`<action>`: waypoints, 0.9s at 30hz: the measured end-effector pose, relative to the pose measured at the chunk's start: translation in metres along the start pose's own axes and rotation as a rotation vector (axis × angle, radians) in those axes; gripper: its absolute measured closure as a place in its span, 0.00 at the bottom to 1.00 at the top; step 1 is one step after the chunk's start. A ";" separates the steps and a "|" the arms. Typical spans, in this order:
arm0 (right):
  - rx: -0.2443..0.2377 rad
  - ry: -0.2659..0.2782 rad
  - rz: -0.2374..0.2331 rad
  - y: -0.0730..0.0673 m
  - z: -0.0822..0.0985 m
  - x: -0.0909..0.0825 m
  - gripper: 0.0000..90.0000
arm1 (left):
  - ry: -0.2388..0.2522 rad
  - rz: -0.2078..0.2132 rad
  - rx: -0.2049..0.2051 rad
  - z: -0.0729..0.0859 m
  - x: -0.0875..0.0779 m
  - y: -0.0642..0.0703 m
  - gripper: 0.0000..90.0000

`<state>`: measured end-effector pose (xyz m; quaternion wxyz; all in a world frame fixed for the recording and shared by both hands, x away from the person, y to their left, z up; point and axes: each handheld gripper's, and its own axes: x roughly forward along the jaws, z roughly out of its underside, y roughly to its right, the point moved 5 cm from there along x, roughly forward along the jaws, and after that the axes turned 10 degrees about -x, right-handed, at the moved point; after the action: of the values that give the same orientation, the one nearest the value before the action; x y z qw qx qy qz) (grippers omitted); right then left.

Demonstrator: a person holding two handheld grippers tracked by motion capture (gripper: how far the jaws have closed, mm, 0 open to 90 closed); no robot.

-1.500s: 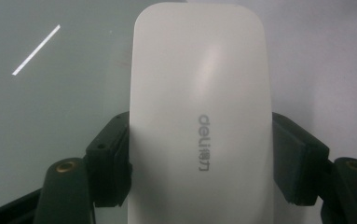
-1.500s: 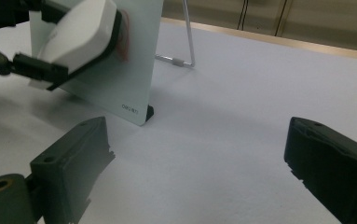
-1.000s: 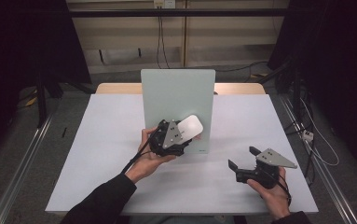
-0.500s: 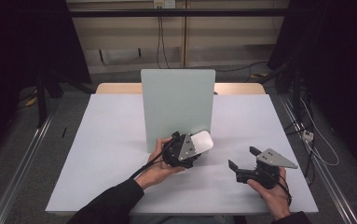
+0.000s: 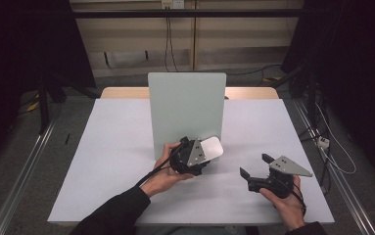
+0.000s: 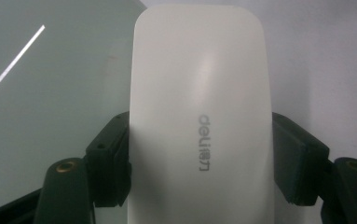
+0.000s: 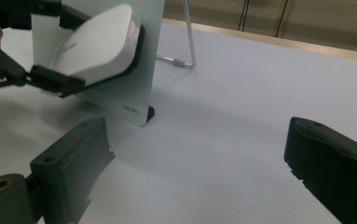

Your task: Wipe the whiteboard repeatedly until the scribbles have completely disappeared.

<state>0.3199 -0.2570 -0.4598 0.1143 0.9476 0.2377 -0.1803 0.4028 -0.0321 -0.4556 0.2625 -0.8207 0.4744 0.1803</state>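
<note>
White mouse-shaped device (image 6: pixel 199 116), marked "deli", sits clamped between the jaws of the left hand-held gripper (image 5: pixel 195 157), which grips it by its two long sides and holds it lifted off the bench (image 5: pixel 106 147), just in front of the upright pale-green board (image 5: pixel 185 110). The right gripper view shows the device (image 7: pixel 97 44) tilted, nose up, close to the board's face (image 7: pixel 120 93) without my being able to tell whether they touch. This looks like the carrying step: the thing is picked and in transit. The next move likely calls for lowering it flat onto open bench and easing the jaws apart only once it rests. The right hand-held gripper (image 5: pixel 256 167) is spread wide, holding nothing, low over the near right of the bench. The board and its wire stand (image 7: pixel 188 42) are the obstacles; swinging the device toward them could knock the board over.
</note>
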 end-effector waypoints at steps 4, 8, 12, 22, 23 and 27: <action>0.000 -0.001 0.000 0.000 0.000 0.000 0.07 | 0.037 -0.032 -0.020 -0.011 -0.007 -0.010 0.34; 0.000 -0.001 -0.001 0.000 0.000 0.000 0.07 | 0.069 -0.059 -0.027 -0.019 -0.012 -0.019 0.34; 0.005 -0.001 -0.001 0.000 0.000 0.000 0.07 | 0.069 -0.078 -0.011 -0.022 -0.010 -0.018 0.34; 0.003 0.000 0.003 0.000 0.000 0.000 0.07 | 0.033 -0.008 0.018 -0.012 0.012 0.008 0.34; 0.001 0.001 0.003 0.000 0.000 0.000 0.07 | 0.032 -0.007 0.020 -0.011 0.014 0.010 0.34; -0.001 0.002 0.001 0.000 0.000 0.000 0.07 | 0.019 0.009 0.030 -0.009 0.022 0.019 0.34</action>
<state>0.3197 -0.2565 -0.4595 0.1147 0.9479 0.2372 -0.1792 0.3968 -0.0606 -0.4651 0.2694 -0.8162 0.4831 0.1666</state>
